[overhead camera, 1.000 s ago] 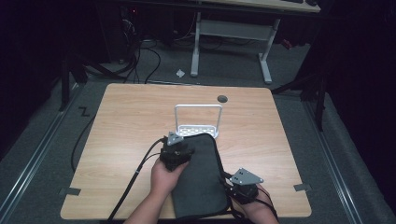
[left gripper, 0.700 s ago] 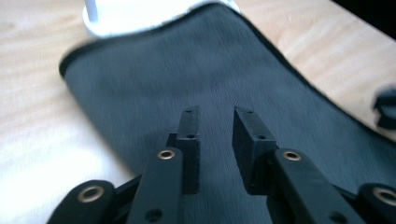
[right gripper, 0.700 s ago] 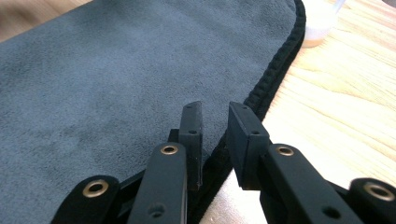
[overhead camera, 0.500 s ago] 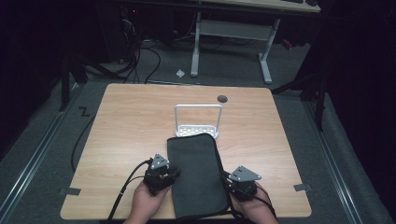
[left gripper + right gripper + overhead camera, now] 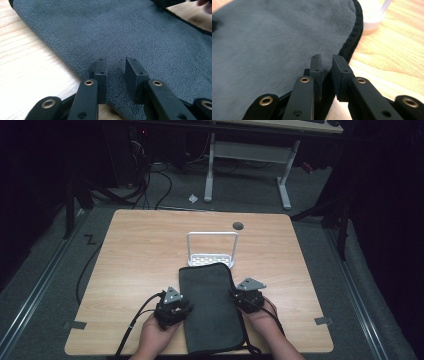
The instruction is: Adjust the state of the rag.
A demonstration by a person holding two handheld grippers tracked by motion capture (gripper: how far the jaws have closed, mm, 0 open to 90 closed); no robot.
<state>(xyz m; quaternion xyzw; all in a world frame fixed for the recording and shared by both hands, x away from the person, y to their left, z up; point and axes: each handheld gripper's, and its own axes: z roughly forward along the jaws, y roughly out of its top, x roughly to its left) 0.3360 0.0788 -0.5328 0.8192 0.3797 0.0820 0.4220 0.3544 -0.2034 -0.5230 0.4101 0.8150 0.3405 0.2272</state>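
a: high view first. dark grey towel (image 5: 210, 307) lies folded lengthwise on the wooden surface (image 5: 135, 250), its far end just in front of a small white rack (image 5: 212, 251). left gripper (image 5: 172, 306) sits at the towel's left long edge, right gripper (image 5: 248, 296) at its right long edge, one on each side, roughly level.

b: and the jaws?

a: left gripper view: left gripper (image 5: 115, 77) has its jaws a little apart, with a clear gap between them. they rest low over the towel (image 5: 130, 35) right at its edge, where cloth meets bare wood. no cloth is pinched between them, as far as i can tell.

b: right side?

a: right gripper view: right gripper (image 5: 326, 75) has its jaws nearly together, a narrow gap left, straddling the towel's (image 5: 277, 37) black stitched hem. whether the hem is actually nipped i cannot tell; the gap looks open.

b: so what's the step?

a: my guess is taking hold of both long edges to fold or lift. to do it well, each gripper should slide a jaw under the edge, catch every layer, and close at matching points, so the towel rises evenly and clear of the rack.
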